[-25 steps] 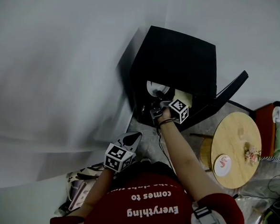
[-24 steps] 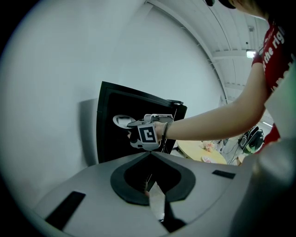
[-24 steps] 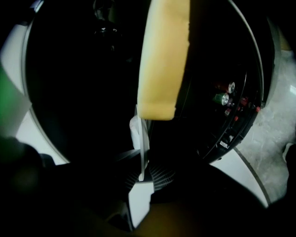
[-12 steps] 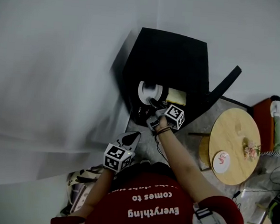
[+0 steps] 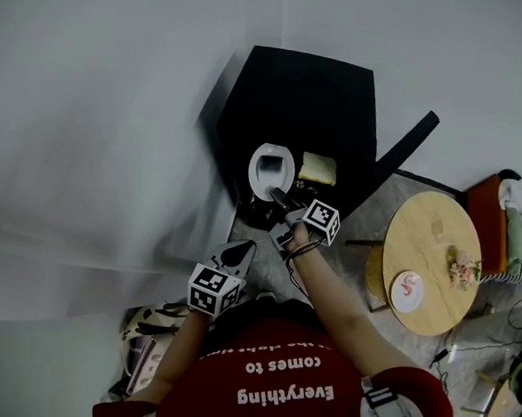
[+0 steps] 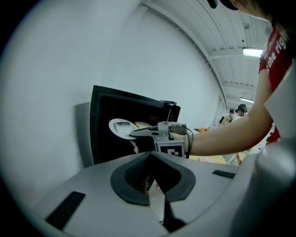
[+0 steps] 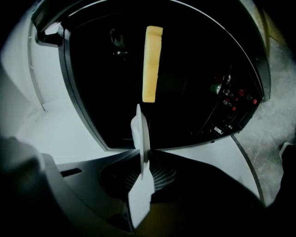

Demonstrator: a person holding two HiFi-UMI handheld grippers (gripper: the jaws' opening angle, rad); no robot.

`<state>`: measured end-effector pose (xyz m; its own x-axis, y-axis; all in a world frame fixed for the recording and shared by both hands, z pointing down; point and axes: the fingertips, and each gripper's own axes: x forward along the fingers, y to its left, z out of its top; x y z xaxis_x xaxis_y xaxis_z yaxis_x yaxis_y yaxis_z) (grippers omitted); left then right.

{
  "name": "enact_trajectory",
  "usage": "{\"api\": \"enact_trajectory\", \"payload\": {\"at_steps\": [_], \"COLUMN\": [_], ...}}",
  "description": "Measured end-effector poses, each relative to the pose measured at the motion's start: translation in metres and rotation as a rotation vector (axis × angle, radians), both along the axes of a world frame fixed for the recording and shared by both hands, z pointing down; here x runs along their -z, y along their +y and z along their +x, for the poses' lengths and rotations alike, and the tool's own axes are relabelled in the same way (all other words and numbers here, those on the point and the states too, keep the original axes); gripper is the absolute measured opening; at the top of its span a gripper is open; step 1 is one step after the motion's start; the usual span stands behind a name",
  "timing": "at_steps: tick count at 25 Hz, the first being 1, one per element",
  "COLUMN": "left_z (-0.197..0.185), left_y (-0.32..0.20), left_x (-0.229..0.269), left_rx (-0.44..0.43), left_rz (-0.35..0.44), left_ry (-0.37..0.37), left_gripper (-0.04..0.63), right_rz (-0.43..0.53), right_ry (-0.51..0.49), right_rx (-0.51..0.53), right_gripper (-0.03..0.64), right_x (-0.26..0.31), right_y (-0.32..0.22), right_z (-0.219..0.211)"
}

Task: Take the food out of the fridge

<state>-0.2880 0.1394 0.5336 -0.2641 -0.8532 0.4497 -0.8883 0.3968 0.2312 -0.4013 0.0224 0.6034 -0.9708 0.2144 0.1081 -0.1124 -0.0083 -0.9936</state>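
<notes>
Right gripper [image 5: 278,195] clamps white plate [image 5: 270,168] by its rim at fridge [image 5: 313,100] mouth (half out). 1 yellow slice [image 5: 318,168] still inside, 3 o'clock of plate. Left gripper [image 5: 238,258] closed, empty.

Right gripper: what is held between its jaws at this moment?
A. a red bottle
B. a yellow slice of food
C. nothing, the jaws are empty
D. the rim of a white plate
D: in the right gripper view, the right gripper has its jaws closed on the rim of the white plate, seen edge-on, while the yellow slice lies apart from it inside the black fridge.
</notes>
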Motion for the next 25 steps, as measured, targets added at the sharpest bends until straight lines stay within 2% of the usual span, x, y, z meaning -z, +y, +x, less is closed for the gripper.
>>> {"api": "enact_trajectory", "payload": {"at_steps": [12,19,25], "left_z": [0.046,0.065,0.083], "left_y": [-0.015,-0.041,-0.068], "left_x": [0.004,0.003,0.01], "left_rx": [-0.013,-0.11,-0.238], "left_rz": [-0.011,-0.031,-0.021], "left_ry": [0.0,-0.01,0.007], "left_gripper": [0.006,0.006,0.006], "right_rz": [-0.047,-0.021,-0.051], "right_ry": [-0.006,-0.077,-0.105], "right_rx": [0.113,0.208,0.236], "right_gripper": [0.049,0.049,0.049], "right_x": [-0.003,0.014,0.02], "right_y": [0.013,0.006,-0.001], "right_z": [0.083,0.124,0.162]}}
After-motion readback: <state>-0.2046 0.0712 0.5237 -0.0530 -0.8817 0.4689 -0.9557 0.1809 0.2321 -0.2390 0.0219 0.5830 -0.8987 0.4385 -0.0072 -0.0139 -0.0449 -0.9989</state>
